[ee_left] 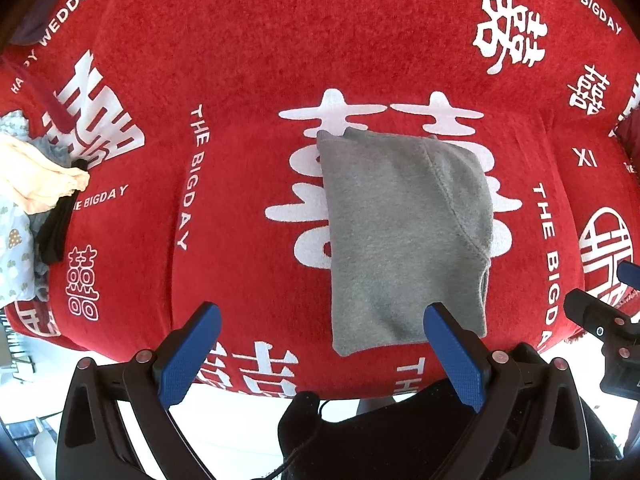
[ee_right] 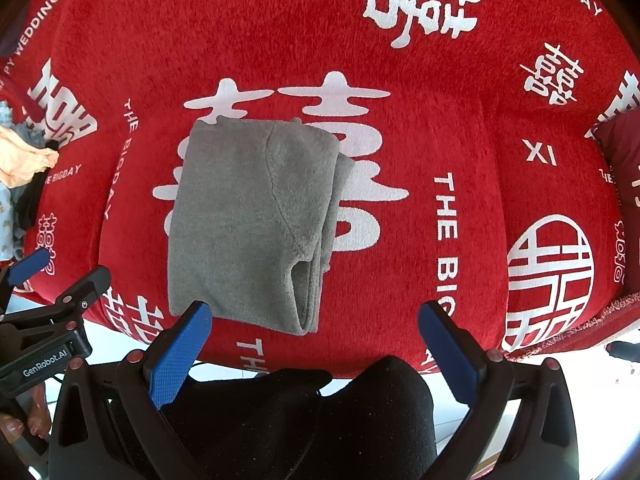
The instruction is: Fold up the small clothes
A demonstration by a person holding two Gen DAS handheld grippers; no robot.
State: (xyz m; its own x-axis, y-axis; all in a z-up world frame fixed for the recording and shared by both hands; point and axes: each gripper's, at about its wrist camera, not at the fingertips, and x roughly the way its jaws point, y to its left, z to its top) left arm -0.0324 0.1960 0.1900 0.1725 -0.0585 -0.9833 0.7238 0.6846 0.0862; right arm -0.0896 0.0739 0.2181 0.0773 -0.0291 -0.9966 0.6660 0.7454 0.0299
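Note:
A folded grey garment (ee_left: 400, 232) lies flat on the red cloth with white lettering (ee_left: 248, 60); it also shows in the right wrist view (ee_right: 248, 220). My left gripper (ee_left: 322, 314) is open and empty, held above the cloth's near edge, its right finger over the garment's near corner. My right gripper (ee_right: 314, 314) is open and empty, just short of the garment's near edge. The right gripper also shows at the right edge of the left wrist view (ee_left: 608, 312), and the left gripper shows at the left of the right wrist view (ee_right: 52, 292).
A heap of other small clothes (ee_left: 28, 200), peach, black and patterned white, lies at the left of the cloth and also shows in the right wrist view (ee_right: 20, 176). A dark red cushion (ee_right: 620, 148) sits at the right. The cloth's near edge (ee_left: 248, 384) drops to a pale floor.

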